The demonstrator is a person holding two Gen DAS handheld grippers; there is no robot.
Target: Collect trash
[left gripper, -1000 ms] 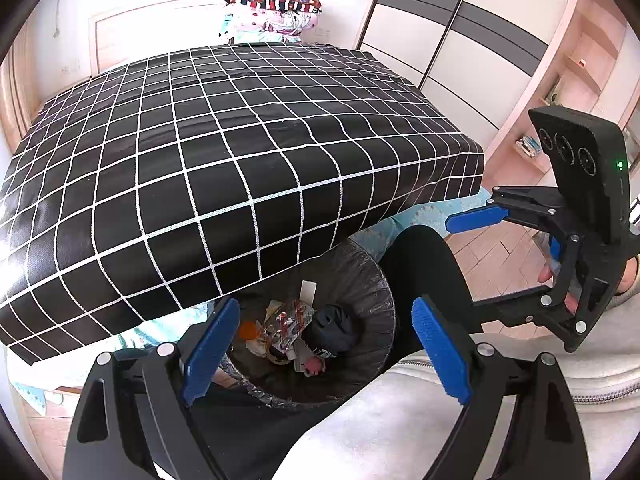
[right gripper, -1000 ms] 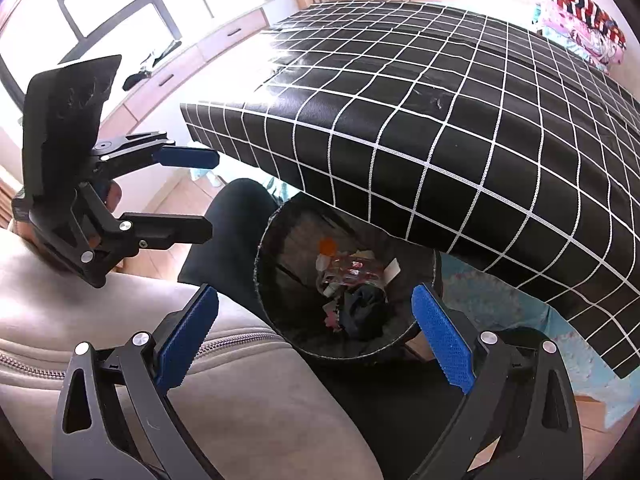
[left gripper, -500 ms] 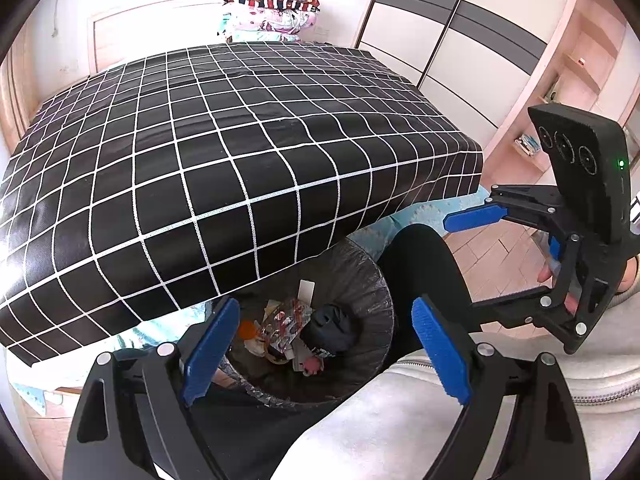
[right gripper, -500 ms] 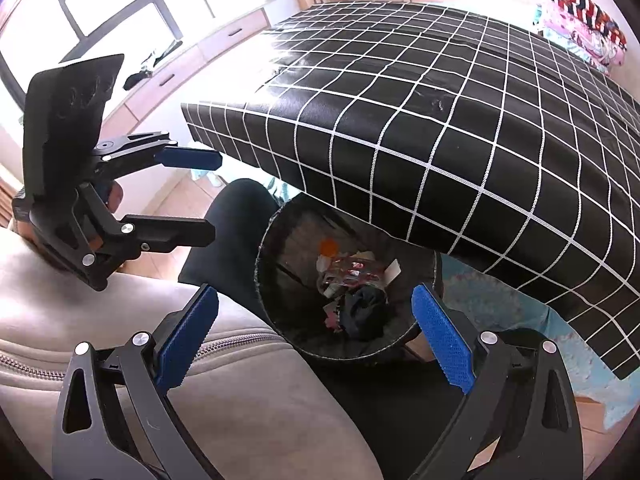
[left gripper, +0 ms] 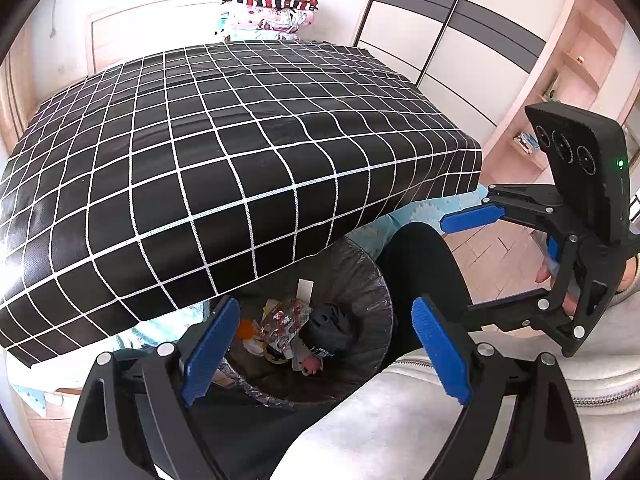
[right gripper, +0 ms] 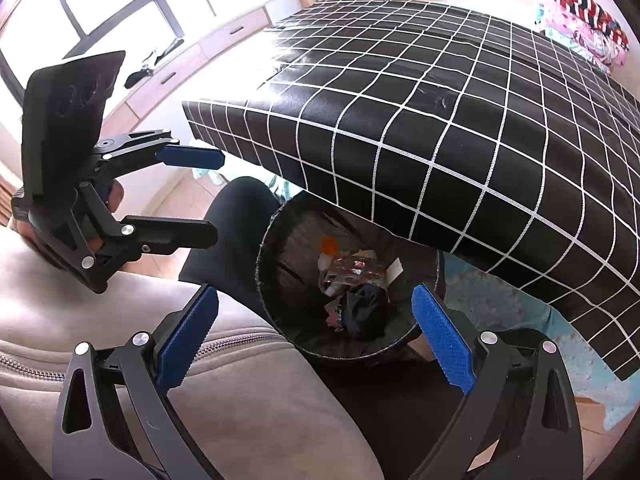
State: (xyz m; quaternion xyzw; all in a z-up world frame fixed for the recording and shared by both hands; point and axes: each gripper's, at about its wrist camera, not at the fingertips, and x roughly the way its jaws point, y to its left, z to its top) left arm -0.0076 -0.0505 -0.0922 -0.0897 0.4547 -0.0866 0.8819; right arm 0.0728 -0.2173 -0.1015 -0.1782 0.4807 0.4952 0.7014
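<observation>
Pointing steeply down, left tongs [left gripper: 324, 344] and right tongs [right gripper: 316, 338] hang side by side, both released and empty. Bin [left gripper: 372, 300] sits below and ahead of their tips, at the bed [left gripper: 224, 152] edge, holding trash [left gripper: 286, 320], apparently wrappers and paper. Person's knee [left gripper: 420, 264] adjoins the bin.

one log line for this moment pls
left gripper: open, empty | right gripper: open, empty | trash bin: holds wrappers, beside checked bed
</observation>
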